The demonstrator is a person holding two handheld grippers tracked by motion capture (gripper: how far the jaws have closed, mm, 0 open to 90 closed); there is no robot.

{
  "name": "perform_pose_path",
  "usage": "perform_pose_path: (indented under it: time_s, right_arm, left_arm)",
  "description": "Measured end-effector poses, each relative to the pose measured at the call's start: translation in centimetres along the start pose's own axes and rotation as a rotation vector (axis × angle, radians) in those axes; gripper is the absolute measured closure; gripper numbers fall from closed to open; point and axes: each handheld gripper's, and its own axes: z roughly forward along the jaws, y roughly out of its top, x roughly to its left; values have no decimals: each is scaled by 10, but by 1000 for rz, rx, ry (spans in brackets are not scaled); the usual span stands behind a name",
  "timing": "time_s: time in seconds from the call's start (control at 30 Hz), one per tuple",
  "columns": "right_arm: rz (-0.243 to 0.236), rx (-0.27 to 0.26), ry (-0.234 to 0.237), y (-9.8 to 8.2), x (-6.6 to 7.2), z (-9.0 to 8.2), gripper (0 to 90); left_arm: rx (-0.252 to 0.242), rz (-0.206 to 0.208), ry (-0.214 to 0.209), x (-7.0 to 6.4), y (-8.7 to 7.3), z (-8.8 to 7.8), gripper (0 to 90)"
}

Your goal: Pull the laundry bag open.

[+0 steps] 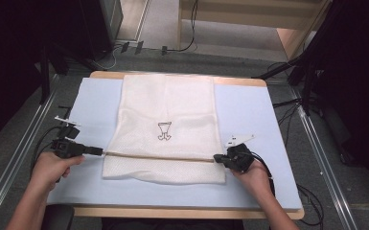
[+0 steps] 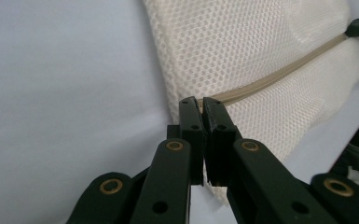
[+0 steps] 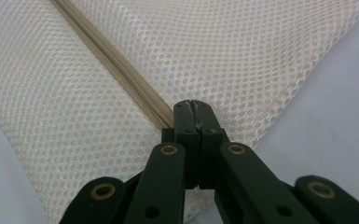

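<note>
1. High view: white mesh bag (image 1: 165, 129) lies flat mid-table on a pale blue mat (image 1: 254, 120), its near edge short of the mat's front border.
2. Tan zipper (image 1: 158, 156) runs across the bag near its front edge, stretched straight between both grippers.
3. Left gripper (image 1: 96, 151) at the bag's left edge, jaws clamped together on the zipper's end; left gripper view shows the tape entering between the tips.
4. Right gripper (image 1: 219, 158) at the bag's right edge, jaws closed on the zipper there.
5. Bare mat lies open on both sides of the bag and in front of it.
6. Table (image 1: 172, 212) edge shows beyond the mat, front and back.
</note>
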Motion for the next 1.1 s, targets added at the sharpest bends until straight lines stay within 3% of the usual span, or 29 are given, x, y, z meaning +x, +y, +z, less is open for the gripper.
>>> perform_pose_path:
  time_s: [0.23,0.67,0.8,0.9,1.1]
  right_arm:
    - [-5,2,9,1,-1,1,900]
    - [-7,7,20,2,-3,0,900]
    - [17,5,62,3,-5,-1,837]
    - [32,-5,79,5,-7,-2,796]
    - [73,-80,82,9,-10,-10,622]
  left_arm:
    - [-15,-4,-23,4,-2,-1,894]
    - [-42,54,-29,2,-4,1,878]
    - [-49,74,-38,1,-5,1,845]
    - [-54,86,-47,0,-4,2,760]
    - [-74,130,-52,-7,-2,2,645]
